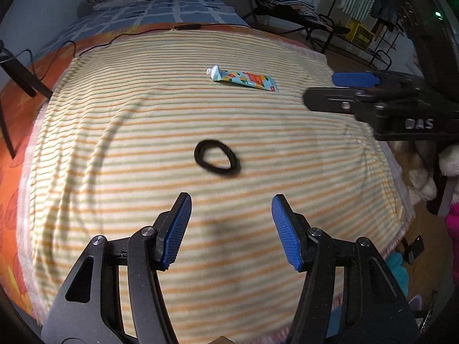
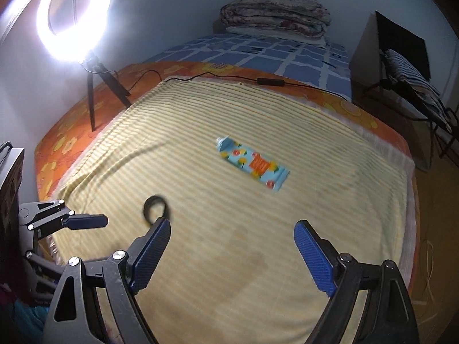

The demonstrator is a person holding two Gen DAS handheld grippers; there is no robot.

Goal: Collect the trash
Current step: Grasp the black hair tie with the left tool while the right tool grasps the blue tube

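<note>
Item one, my left gripper (image 1: pixel 231 229): I am holding it released, jaws apart with nothing between them, hovering above the striped blanket (image 1: pixel 114 157) on the bed.

Item two, my right gripper (image 2: pixel 232 258): I am holding it spread wide and empty as well, angled down over the same blanket.

Item three, black hair tie (image 1: pixel 216 157): it is lying flat on the blanket just ahead of my left gripper, roughly in line with the gap between its jaws and not touching them. From my right gripper it is sitting ahead and to the left, partly hidden behind the left fingertip.

Item four, toothpaste tube (image 2: pixel 252 164): it is lying on its side ahead of my right gripper, cap end away to the left, well apart from the hair tie. From my left gripper it is sitting farther ahead and slightly right.

Item five, ring light (image 2: pixel 73 14): it is glowing at the far left edge of the bed.

Progress, as I am judging it: nothing is collected yet. Both pieces are waiting on the blanket, and no bin or bag is showing in either view.
</note>
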